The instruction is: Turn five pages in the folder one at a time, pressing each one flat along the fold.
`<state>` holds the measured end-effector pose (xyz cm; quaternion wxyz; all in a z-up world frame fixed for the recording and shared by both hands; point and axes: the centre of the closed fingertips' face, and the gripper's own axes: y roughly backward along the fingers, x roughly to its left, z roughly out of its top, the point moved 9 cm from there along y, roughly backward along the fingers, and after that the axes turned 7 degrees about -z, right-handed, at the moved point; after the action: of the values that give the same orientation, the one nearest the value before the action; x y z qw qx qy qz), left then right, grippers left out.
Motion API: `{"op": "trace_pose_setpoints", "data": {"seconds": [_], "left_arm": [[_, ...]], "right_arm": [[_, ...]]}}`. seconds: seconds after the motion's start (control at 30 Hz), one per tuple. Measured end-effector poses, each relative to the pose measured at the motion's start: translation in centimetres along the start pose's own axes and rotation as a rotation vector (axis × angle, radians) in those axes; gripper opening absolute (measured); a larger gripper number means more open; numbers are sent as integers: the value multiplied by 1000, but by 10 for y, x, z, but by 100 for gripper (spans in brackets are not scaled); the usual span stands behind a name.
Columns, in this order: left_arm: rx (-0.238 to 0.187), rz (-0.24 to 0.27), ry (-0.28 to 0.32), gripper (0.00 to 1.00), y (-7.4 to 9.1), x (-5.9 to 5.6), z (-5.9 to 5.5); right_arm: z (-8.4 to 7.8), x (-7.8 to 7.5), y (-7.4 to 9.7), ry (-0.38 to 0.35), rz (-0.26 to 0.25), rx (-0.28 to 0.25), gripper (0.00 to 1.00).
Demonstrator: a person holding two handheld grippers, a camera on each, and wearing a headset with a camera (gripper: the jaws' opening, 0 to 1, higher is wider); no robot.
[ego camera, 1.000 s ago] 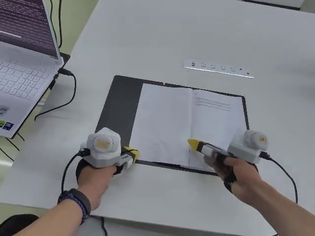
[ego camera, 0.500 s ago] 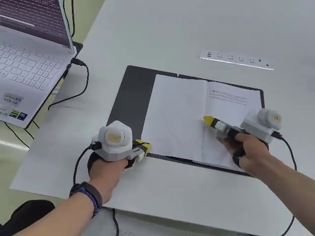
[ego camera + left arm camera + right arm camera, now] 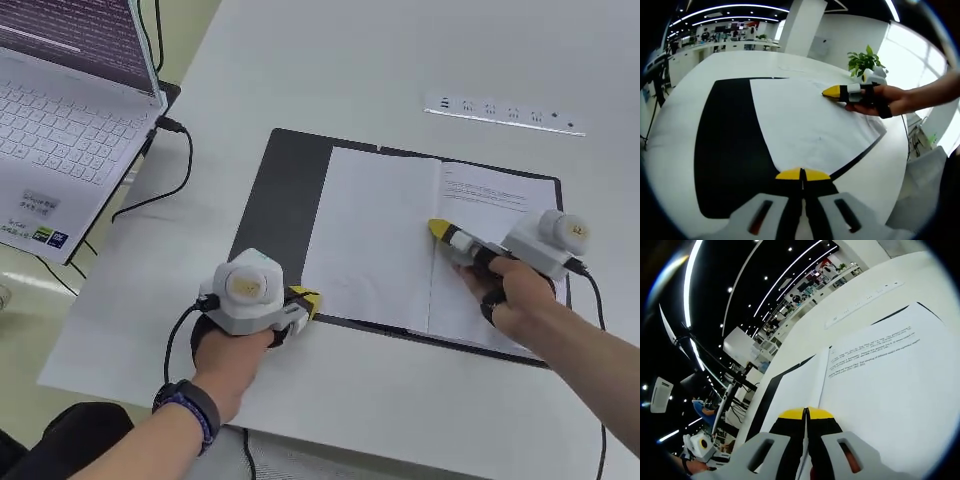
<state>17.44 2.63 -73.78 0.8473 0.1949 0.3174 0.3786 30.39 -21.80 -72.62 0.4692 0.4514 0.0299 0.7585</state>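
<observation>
An open folder [image 3: 285, 190] lies near the front edge of the bench [image 3: 400, 60]. The right tongs [image 3: 438, 230], pressed together, touch the fold [image 3: 437, 185]. The left tongs [image 3: 312, 298], also pressed together, sit at the folder's near edge. Pressing seems in hand; next, a slide along the fold.

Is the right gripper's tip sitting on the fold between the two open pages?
Yes, the right gripper has its yellow tip on the fold, where the blank left page meets the printed right page.
</observation>
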Motion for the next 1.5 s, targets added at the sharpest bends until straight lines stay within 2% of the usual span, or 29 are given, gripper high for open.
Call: {"op": "trace_pose_setpoints", "data": {"seconds": [0.13, 0.2, 0.5, 0.63, 0.87, 0.97, 1.1, 1.27, 1.5], "left_arm": [[1, -4, 0, 0, 0, 0, 0], [2, -5, -4, 0, 0, 0, 0], [13, -15, -29, 0, 0, 0, 1], [11, -12, -30, 0, 0, -1, 1], [12, -18, -37, 0, 0, 0, 1], [12, -19, -37, 0, 0, 1, 1], [13, -21, -38, 0, 1, 0, 1], [12, -23, -40, 0, 0, 1, 1], [14, -24, -42, 0, -1, 3, 0]], "right_arm": [[5, -1, -6, -19, 4, -19, 0], [9, -9, -12, -38, 0, -37, 0], [17, -2, -21, -79, -9, -86, 0], [21, 2, -25, -65, -20, -96, 0], [32, 2, -37, -83, -34, -124, 0], [39, -10, -50, -71, -43, -122, 0], [47, -15, -60, -50, -52, -112, 0], [54, -16, -70, -118, -71, -145, 0], [67, -33, -89, -179, -80, -179, 0]]}}
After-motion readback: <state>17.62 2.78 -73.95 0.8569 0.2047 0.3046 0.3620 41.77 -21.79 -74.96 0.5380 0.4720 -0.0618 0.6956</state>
